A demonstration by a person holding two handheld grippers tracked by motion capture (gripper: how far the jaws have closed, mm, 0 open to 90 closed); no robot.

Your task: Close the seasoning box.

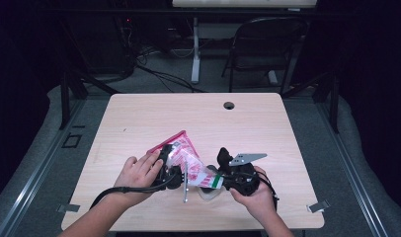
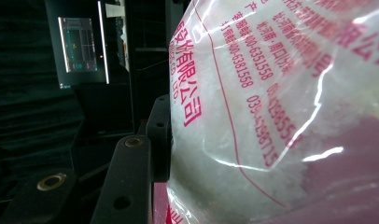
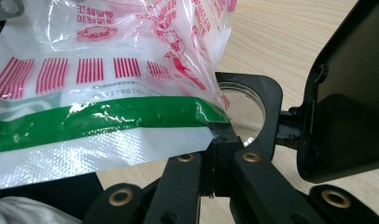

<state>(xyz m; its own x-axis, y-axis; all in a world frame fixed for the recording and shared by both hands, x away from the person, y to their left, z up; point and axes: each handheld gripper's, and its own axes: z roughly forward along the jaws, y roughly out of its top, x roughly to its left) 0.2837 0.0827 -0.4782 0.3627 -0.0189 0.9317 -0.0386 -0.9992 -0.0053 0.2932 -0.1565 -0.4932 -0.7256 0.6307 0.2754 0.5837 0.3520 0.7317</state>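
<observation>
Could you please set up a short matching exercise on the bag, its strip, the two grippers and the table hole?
Things:
1. plastic bag
2. strip on the bag's edge
3. right gripper
4. table hole

Descriptions:
A. green
B. near the far edge of the table
C. clear, with red print, white grains inside
D. jaws pinched on the bag's edge

Pairs: 1-C, 2-A, 3-D, 4-B
</observation>
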